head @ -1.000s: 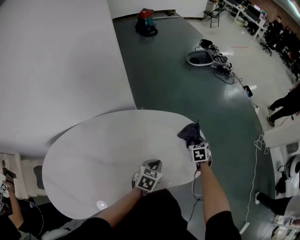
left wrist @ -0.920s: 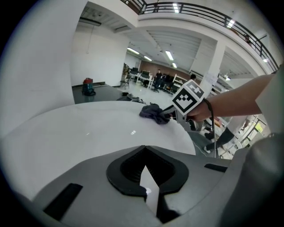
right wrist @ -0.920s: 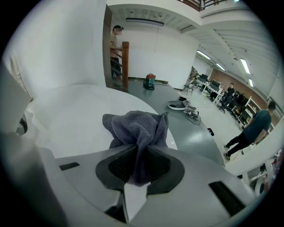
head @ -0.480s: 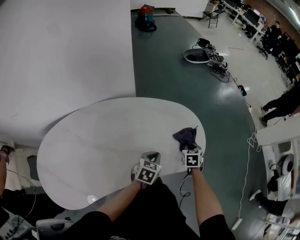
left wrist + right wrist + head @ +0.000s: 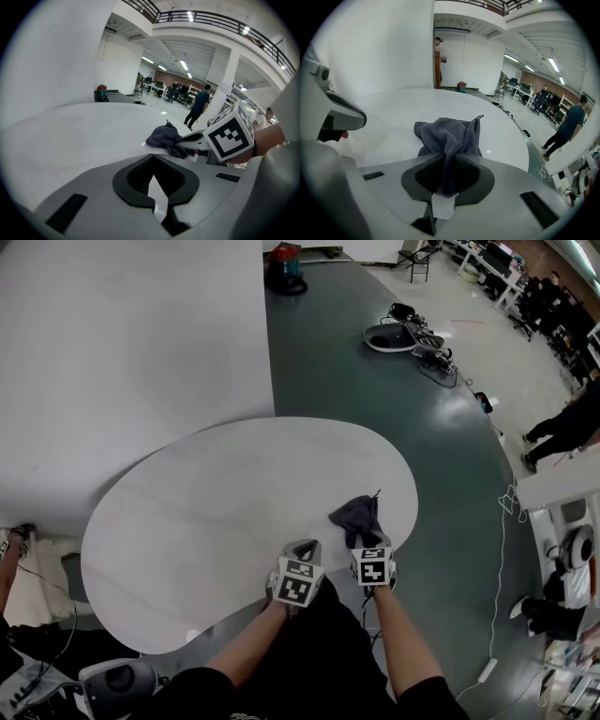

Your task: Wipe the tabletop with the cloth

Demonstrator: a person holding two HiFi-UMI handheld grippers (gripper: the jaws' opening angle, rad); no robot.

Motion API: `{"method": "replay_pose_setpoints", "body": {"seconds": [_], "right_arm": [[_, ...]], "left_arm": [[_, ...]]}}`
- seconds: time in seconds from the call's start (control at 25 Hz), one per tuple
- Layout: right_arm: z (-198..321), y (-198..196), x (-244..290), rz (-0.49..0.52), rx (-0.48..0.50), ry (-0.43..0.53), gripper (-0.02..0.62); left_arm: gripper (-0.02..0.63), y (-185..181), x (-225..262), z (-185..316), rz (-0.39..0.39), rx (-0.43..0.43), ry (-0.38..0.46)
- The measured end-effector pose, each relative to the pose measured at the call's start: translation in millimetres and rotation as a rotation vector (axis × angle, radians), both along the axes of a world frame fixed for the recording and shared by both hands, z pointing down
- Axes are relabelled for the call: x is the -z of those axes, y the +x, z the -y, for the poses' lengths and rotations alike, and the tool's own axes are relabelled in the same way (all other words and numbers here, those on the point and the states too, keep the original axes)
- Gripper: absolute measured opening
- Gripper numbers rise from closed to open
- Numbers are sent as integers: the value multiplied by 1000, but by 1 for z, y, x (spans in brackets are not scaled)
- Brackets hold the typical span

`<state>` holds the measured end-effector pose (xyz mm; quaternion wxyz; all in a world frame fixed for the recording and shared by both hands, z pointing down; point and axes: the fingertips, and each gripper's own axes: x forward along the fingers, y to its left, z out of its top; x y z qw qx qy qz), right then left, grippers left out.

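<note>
Since one second ago the right gripper point(image 5: 366, 542) has come in from the right rim of the table point(image 5: 216, 493) toward the person, and it has drawn the cloth point(image 5: 353, 517) with it. The two grippers now stand closer to each other than before. The left gripper point(image 5: 302, 551) has stayed at the near edge of the table.

In the right gripper view the jaws of the right gripper point(image 5: 447, 165) are closed on the cloth point(image 5: 449, 136). One fold of the dark grey towel goes down between the black pads. The rest of it rises in front of the jaws as a crumpled heap, and its lower part lies on the white tabletop point(image 5: 393, 108).

In the head view the cloth lies on the right part of the table, near the front edge and just ahead of the right gripper. The marker cube of this gripper is over the table edge.

In the left gripper view the jaws of the left gripper point(image 5: 152, 161) are together and nothing is between them. This gripper hangs low over the tabletop point(image 5: 70, 136). The cloth point(image 5: 163, 138) shows to its right, with the right gripper point(image 5: 197, 140) touching it.

The table is white, with a rounded bean shape. It stands on a dark green floor point(image 5: 375, 399), beside a large white wall point(image 5: 131, 352). A person in dark clothes point(image 5: 567, 427) stands well apart at the right.
</note>
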<state>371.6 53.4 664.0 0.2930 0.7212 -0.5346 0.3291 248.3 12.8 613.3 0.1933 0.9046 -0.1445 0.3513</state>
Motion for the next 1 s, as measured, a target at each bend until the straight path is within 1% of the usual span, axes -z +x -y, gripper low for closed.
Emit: {"method": "replay_pose_setpoints", "body": {"seconds": [0.2,0.36,0.6,0.84,1.0], "right_arm": [[-21,-6,1,12,28,12,43],[-26,-10,1,19,61,25,43],[-29,-17,1,58,117,61,43],[-24,-33,4,79,215,63,43],[-30,-34,3,117,237,54,43]], "left_arm": [[6,4,3,-24,7,19,-8],[6,5,2,-33,13,41,-5],[6,-1,0,-40,30,136,19],[6,-14,4,-48,37,217,39],[6,-15,5,-51,44,261,48]]}}
